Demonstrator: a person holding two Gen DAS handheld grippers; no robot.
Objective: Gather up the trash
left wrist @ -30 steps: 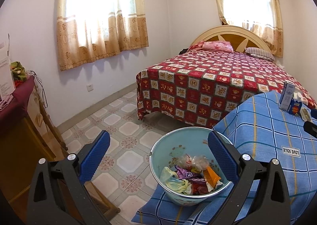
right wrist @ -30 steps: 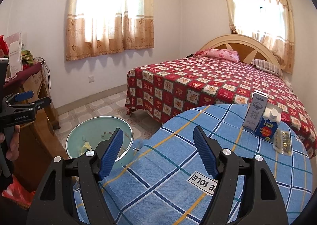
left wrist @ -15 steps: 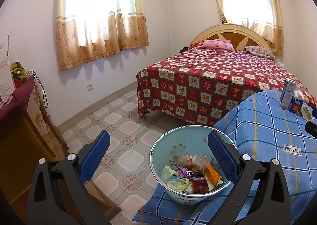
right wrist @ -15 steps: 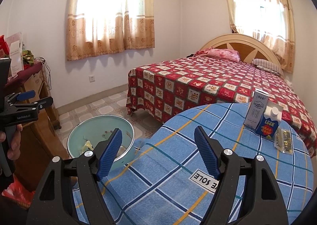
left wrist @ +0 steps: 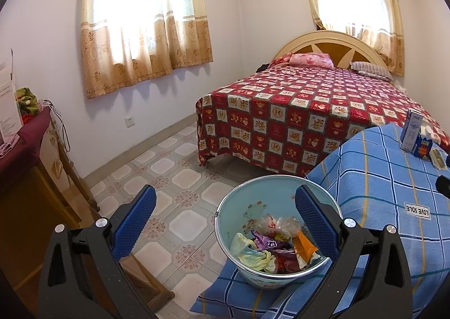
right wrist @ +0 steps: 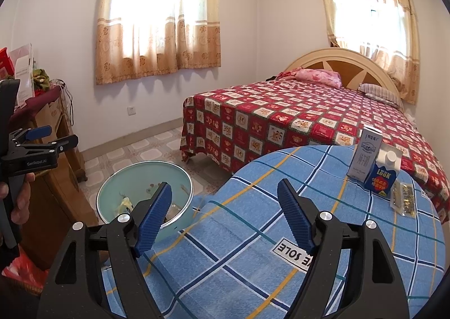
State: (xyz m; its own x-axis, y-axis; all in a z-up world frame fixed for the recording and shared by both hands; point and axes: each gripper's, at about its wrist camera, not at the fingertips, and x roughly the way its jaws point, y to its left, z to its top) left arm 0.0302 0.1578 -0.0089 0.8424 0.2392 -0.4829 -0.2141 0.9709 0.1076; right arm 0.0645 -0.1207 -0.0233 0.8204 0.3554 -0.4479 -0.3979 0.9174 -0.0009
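Nearest, the left gripper has its jaws spread wide and holds nothing; it hangs above the bin, which sits at the table's left edge, low beside the blue checked cloth. The bin already holds a heap of wrappers, crumpled plastic and foil in yellow, purple and orange, so part of the collecting looks done. The right gripper is likewise wide open and empty, poised over the near middle of the table, with the cloth's label just ahead of its right jaw. Farther on, near the table's far right edge, three things are left: a tall grey carton, a blue carton touching it, and a flat clear packet just beside them. These are probably the remaining trash, well apart from the bin. Beyond the table stands the bed, under curtained windows.
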